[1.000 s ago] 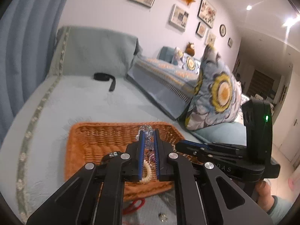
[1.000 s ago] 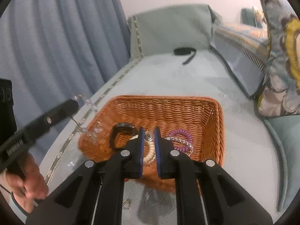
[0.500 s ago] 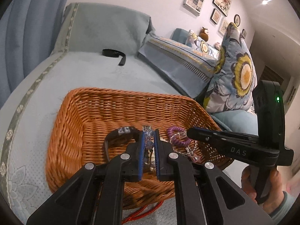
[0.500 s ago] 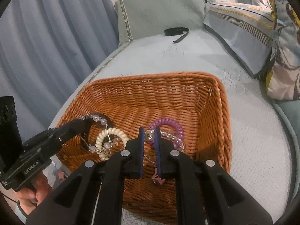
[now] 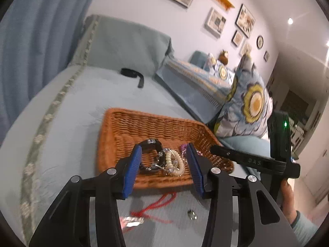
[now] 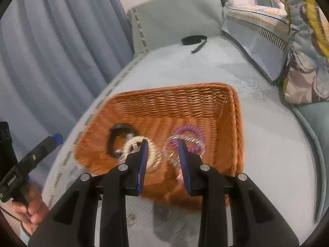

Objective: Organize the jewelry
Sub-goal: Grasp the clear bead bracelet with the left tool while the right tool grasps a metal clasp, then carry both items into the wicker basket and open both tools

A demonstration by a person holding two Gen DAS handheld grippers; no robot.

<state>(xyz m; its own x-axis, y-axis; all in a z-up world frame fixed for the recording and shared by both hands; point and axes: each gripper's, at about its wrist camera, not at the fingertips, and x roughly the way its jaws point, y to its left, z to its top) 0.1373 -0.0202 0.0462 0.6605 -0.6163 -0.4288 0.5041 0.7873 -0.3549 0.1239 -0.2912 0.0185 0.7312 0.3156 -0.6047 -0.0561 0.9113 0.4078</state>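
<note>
A pale blue quilted sofa seat (image 5: 86,111) carries everything. Nearest, the left gripper (image 5: 164,154) and right gripper (image 6: 162,146) are angled downward, blue-padded fingers (image 5: 131,170) opening with nothing clamped. Beyond, beaded bracelets (image 5: 174,161) lie inside the orange wicker basket (image 6: 168,100). "DAS" is printed on the right gripper.

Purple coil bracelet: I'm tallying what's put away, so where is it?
Right wrist view: purple coil bracelet lies inside the wicker basket, right of the cream bead bracelet.

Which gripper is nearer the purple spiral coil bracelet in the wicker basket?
Right. The right gripper hangs just over the purple spiral coil bracelet, jaws opening. The left gripper is off over the cream bead bracelet.
</note>
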